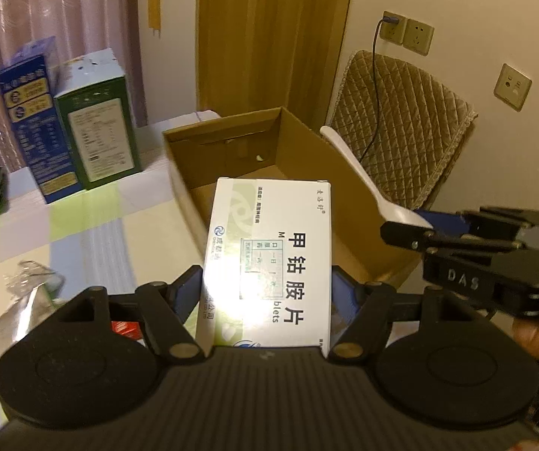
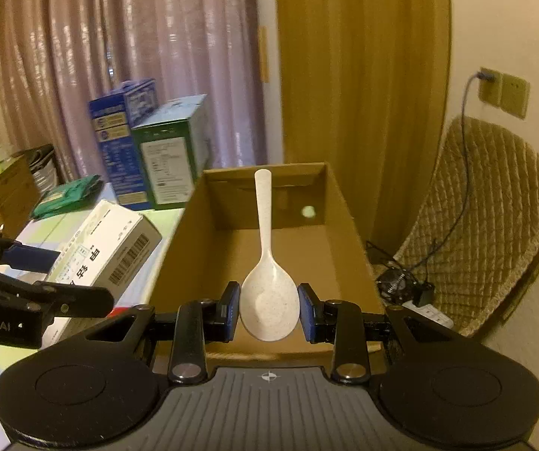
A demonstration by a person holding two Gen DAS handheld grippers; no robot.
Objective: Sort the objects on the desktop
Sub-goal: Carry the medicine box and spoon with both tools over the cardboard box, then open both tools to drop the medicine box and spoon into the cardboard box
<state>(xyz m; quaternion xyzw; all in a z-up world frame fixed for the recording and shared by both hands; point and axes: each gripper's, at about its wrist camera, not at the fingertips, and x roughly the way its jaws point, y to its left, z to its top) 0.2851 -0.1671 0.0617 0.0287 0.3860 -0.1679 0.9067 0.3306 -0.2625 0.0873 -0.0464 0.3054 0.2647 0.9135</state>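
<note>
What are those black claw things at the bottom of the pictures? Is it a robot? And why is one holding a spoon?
No robot: a person holds two grabbers, each with a camera looking along its fingers. One picture comes from the left gripper, squeezing a white medicine box. The other comes from the right gripper, pinching the bowl of a white spoon. Both hang over an open cardboard box, probably to drop them in. On the checked tablecloth stand a blue carton and a green carton.
</note>
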